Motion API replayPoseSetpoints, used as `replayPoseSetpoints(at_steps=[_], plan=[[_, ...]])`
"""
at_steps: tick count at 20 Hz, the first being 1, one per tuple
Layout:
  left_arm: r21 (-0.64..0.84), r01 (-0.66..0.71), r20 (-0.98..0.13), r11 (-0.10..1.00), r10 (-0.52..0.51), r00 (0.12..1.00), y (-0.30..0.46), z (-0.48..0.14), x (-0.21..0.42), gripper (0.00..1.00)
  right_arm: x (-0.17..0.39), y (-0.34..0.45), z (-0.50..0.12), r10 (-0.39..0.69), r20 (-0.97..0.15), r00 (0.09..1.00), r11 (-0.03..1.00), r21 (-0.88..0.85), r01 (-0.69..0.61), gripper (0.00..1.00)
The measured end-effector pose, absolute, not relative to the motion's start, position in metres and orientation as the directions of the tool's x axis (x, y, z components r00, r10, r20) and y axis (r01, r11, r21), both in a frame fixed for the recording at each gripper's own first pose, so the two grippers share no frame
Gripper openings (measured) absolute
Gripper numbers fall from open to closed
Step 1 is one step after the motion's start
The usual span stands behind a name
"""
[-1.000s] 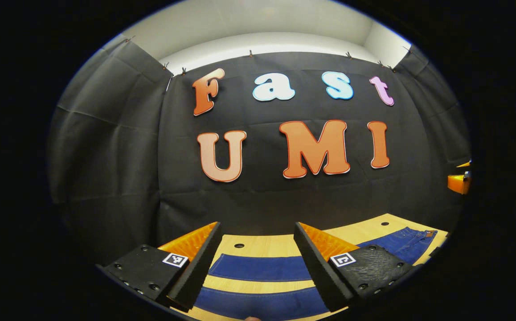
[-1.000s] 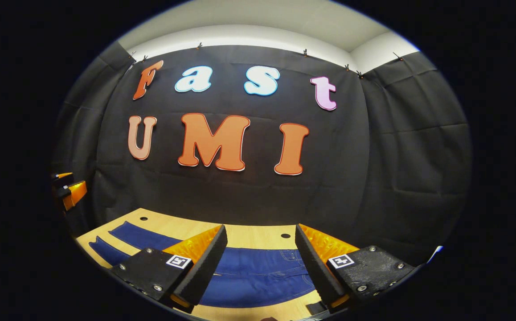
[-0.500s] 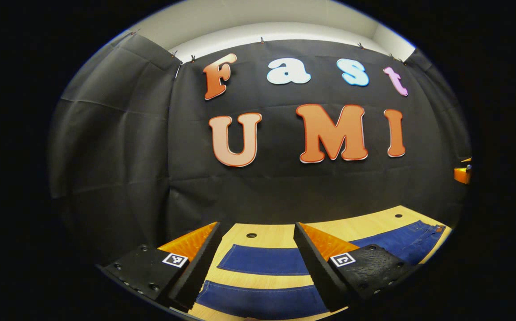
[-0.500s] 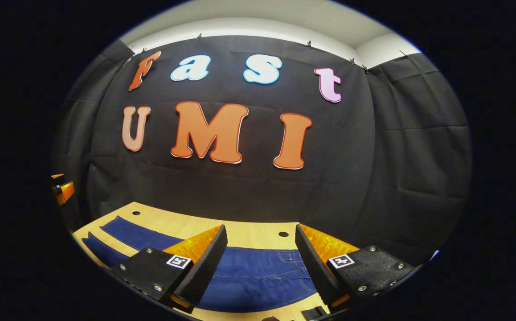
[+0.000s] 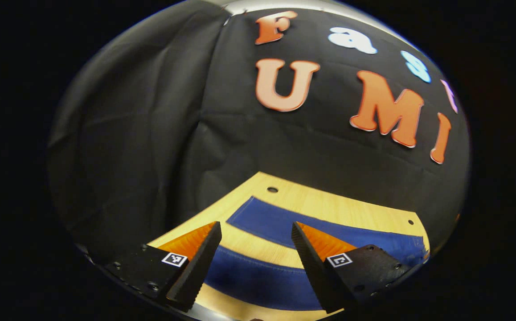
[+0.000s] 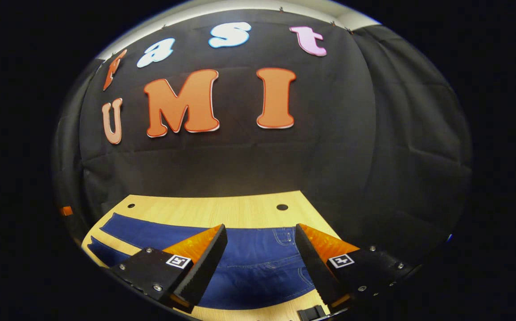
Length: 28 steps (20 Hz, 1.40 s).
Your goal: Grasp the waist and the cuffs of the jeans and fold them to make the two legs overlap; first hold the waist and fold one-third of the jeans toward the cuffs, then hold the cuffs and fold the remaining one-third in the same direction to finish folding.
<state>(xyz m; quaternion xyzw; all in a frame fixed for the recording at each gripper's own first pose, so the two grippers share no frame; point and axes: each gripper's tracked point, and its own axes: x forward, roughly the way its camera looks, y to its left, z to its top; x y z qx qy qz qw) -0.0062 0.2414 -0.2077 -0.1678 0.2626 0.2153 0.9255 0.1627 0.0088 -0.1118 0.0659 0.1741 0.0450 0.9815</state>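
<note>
Dark blue jeans [image 6: 258,263] lie flat on the wooden table [image 6: 222,209], legs spread apart. In the right gripper view the waist end with its pockets and stitching lies under my right gripper [image 6: 261,263], which hovers open above it. The two legs run off to the left. In the left gripper view both legs of the jeans [image 5: 262,278] show as blue bands, with a strip of table between them. My left gripper [image 5: 255,263] hangs open above the nearer leg, near the cuff end. Neither gripper touches the cloth.
The table [image 5: 311,200] has small round holes near its far edge and ends at the black cloth wall. A small orange bit of the other gripper [image 6: 66,210] shows at the far left of the right gripper view.
Both grippers have tilted downward and moved toward the jeans, so more table and denim show. The left gripper has also swung to the left. Both stayed open.
</note>
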Motion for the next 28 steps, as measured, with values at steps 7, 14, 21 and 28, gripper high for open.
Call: replayPoseSetpoints(at_steps=[7,14,21,28], plan=[[-0.399,-0.699,-0.783,0.593,0.176,0.596,0.250,-0.288,-0.042,0.98,0.177,-0.017,-0.173,0.171,-0.522,0.836,0.948,0.317,0.004,0.96],[-0.388,-0.830,-0.899,0.399,0.033,0.436,0.267,-0.353,-0.068,0.98,0.174,-0.029,-0.245,0.244,-0.698,0.673,0.832,0.508,0.225,0.96],[-0.349,-0.905,-0.937,0.244,-0.110,0.332,0.271,-0.391,-0.083,0.97,0.175,-0.043,-0.293,0.273,-0.788,0.551,0.785,0.514,0.346,0.96],[-0.382,-0.911,-0.924,0.156,-0.096,0.371,0.289,-0.407,-0.079,0.95,0.168,-0.055,-0.320,0.328,-0.810,0.486,0.711,0.551,0.438,0.96]])
